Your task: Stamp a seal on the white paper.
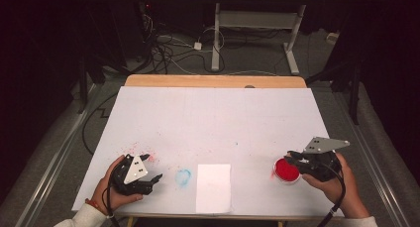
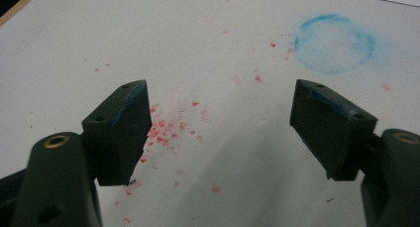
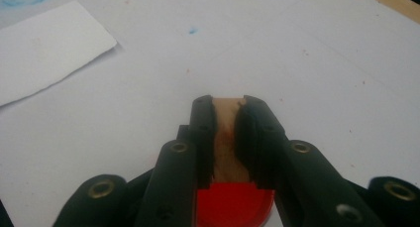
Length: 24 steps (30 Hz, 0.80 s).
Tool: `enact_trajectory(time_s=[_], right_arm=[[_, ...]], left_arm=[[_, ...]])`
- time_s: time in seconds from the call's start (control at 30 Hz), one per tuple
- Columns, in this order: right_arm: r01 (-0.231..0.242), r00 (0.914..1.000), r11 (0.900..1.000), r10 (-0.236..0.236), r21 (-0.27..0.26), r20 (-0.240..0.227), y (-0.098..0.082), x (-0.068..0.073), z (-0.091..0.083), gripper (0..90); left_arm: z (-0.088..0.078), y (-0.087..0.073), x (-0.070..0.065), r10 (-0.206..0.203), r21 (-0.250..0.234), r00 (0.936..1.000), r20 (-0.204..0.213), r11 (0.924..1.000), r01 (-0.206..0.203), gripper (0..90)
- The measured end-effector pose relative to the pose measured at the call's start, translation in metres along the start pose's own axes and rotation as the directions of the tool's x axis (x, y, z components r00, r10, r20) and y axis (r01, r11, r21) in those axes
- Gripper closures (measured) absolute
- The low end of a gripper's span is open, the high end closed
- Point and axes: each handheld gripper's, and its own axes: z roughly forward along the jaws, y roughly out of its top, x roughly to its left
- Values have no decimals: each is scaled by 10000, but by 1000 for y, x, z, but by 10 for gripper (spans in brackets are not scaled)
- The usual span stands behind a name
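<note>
Left tongs point(image 1: 151, 168) rest with jaws wide apart; right tongs point(image 1: 293, 156) clamped tight

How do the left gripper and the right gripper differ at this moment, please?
The left gripper has its jaws wide apart with nothing between them; the right gripper is shut on a thin wooden piece. The left gripper is over scattered red specks near a blue ring stain; the right gripper is above a red dish. Both are black, hand-held, and low over the white table cover.
</note>
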Motion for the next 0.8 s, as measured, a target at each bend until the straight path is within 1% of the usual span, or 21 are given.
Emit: enact_trajectory(time_s=[0.27,0.63,0.8], right_arm=[[205,9997,9996,-207,-218,-129,7,8,-2,766],[572,9978,9977,-583,-356,-306,19,22,0,766],[750,9962,9963,-767,-425,-409,24,28,3,765]], left_arm=[[0,0,0,7,7,10000,22,10000,-7,232],[-1,0,0,26,9,10000,13,10000,-26,232],[-1,0,0,70,-49,9999,108,10000,-70,228]])
